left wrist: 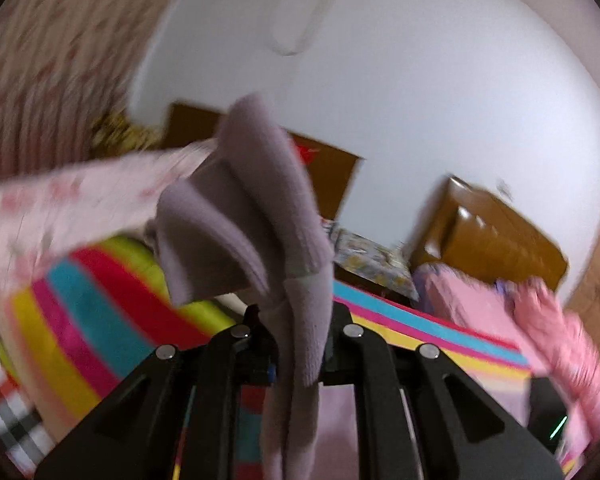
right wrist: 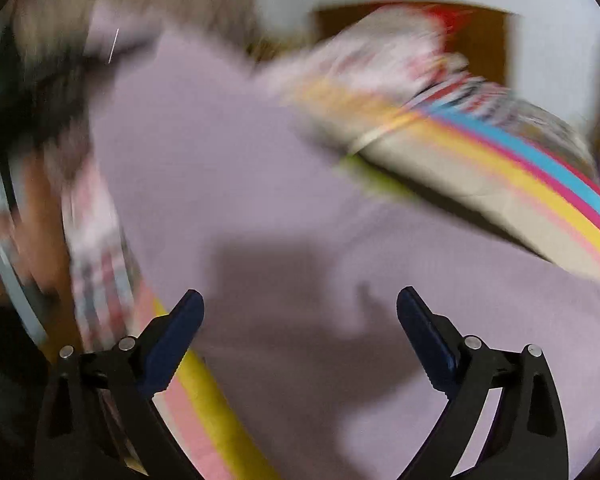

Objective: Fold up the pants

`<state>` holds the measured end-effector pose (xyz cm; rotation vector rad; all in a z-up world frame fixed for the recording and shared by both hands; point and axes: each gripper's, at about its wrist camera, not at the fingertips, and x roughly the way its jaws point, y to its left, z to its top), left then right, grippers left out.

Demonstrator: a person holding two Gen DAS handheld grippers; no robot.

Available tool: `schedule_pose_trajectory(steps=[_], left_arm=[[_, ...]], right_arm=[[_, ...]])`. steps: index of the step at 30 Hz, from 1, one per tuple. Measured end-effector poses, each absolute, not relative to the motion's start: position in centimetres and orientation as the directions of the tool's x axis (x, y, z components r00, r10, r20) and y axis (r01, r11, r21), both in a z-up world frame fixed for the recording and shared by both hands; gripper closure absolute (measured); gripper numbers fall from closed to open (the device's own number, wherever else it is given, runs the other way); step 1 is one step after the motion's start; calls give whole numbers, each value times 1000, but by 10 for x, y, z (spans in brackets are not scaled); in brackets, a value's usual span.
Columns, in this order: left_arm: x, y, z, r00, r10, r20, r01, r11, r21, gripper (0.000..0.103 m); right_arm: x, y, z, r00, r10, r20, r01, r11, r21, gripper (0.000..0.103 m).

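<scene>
The pants are soft lilac fabric. In the left wrist view my left gripper (left wrist: 296,320) is shut on a bunched fold of the pants (left wrist: 240,208), held up in the air; the cloth stands above the jaws and hangs down between them. In the right wrist view the pants (right wrist: 228,168) spread flat over the striped bed sheet (right wrist: 540,184). My right gripper (right wrist: 300,308) is open and empty just above the cloth, its blue-padded fingers (right wrist: 180,332) wide apart. Both views are motion-blurred.
A rainbow-striped sheet (left wrist: 84,320) covers the bed. A pink patterned cloth (left wrist: 60,208) lies at left, pink bedding (left wrist: 540,320) at right. A brown wooden headboard (left wrist: 488,236) and white wall (left wrist: 420,100) stand behind. A checked cloth (left wrist: 4,404) is at lower left.
</scene>
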<state>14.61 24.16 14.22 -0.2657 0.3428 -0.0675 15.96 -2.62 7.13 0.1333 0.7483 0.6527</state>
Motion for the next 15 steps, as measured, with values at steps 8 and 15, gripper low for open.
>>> schedule_pose_trajectory(steps=[8, 15], left_arm=[[122, -23, 90, 779, -416, -469, 493, 868, 50, 75], [73, -79, 16, 637, -504, -583, 662, 746, 78, 30]], right_arm=[[99, -276, 106, 861, 293, -416, -75, 882, 465, 7], [50, -359, 88, 855, 209, -475, 54, 875, 482, 7]])
